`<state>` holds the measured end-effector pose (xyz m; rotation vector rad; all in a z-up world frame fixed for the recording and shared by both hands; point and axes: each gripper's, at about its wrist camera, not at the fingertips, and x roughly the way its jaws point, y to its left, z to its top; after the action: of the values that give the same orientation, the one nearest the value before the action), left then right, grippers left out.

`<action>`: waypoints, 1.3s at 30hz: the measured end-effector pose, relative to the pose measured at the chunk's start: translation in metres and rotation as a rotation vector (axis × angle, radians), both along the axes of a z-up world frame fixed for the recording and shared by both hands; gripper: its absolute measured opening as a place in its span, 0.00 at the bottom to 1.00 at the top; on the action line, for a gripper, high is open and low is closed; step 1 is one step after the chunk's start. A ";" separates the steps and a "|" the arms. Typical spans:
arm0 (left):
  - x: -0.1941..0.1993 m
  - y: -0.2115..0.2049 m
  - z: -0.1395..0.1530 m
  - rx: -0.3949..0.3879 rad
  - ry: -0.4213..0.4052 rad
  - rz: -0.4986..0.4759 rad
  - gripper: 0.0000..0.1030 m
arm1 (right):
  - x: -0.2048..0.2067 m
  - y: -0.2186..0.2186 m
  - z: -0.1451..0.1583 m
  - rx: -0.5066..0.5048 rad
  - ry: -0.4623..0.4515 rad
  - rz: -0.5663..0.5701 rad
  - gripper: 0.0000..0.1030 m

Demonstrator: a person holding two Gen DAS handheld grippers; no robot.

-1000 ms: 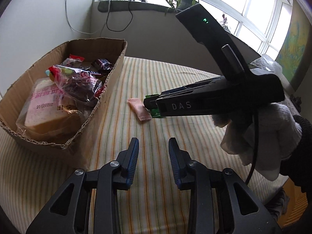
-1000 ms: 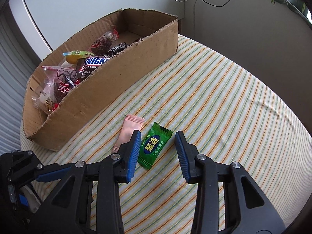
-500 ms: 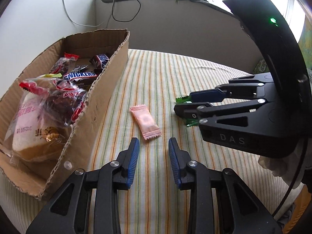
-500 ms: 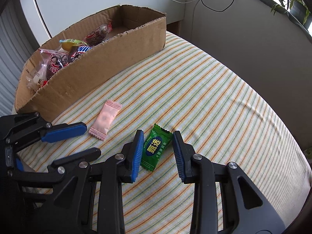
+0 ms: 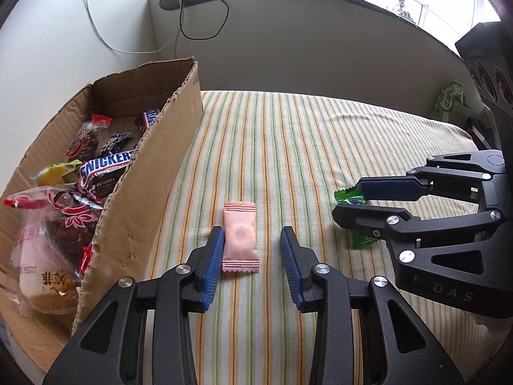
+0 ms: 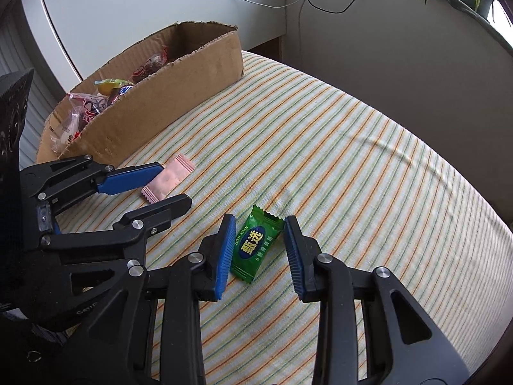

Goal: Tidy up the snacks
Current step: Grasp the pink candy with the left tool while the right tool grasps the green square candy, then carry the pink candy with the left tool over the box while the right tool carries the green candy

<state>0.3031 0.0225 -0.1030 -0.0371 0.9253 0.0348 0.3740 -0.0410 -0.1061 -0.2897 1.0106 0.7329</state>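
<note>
The left gripper (image 5: 251,247) has its jaws spread and opening, straddling the pink candy (image 5: 239,237); the left pad sits just beside the wrapper's edge and the right pad stands clear, so nothing is pinched yet. The wrapper lies lengthwise along the fingers, which lets the jaws close across its narrow width. The right gripper (image 6: 258,243) is set the same way: jaws spread either side of the green candy (image 6: 255,243), which lies flat and slightly tilted between them, neither pad pressing. Both candies rest on the striped cloth covering the tabletop (image 6: 368,166), near each other, so the two grippers work side by side without crossing. To the left stands the cardboard box (image 5: 160,173), its near wall just beside the pink candy; it already holds a Snickers bar (image 5: 105,168) and other wrapped snacks. These two loose pieces probably belong there next.
</note>
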 end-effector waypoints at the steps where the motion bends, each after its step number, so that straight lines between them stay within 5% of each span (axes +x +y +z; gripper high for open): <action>1: 0.001 -0.002 -0.001 0.004 -0.003 -0.007 0.30 | -0.002 0.000 -0.001 -0.001 -0.001 -0.001 0.32; 4: 0.003 -0.008 -0.003 0.003 -0.010 -0.017 0.18 | -0.008 0.001 -0.002 -0.022 -0.023 -0.002 0.32; 12: -0.006 -0.005 -0.001 -0.019 -0.019 -0.029 0.17 | -0.017 0.000 0.000 -0.042 -0.046 -0.026 0.24; 16: -0.011 0.003 0.001 -0.057 -0.027 -0.021 0.17 | -0.021 -0.008 0.006 -0.028 -0.049 -0.042 0.08; 22: -0.014 0.002 -0.001 -0.056 -0.029 -0.034 0.17 | -0.026 -0.011 0.004 -0.031 -0.035 -0.028 0.13; 26: -0.013 0.006 -0.001 -0.070 -0.031 -0.032 0.17 | -0.030 -0.017 0.001 -0.036 -0.047 -0.043 0.33; 31: -0.014 0.010 -0.001 -0.084 -0.036 -0.033 0.17 | -0.036 -0.025 0.011 0.014 -0.031 -0.023 0.33; 39: -0.019 0.013 0.005 -0.094 -0.043 -0.039 0.17 | -0.052 -0.005 0.001 -0.114 -0.077 0.048 0.30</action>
<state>0.2840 0.0355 -0.0980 -0.1069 0.8837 -0.0461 0.3223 -0.0460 -0.1053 -0.4393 0.9763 0.7030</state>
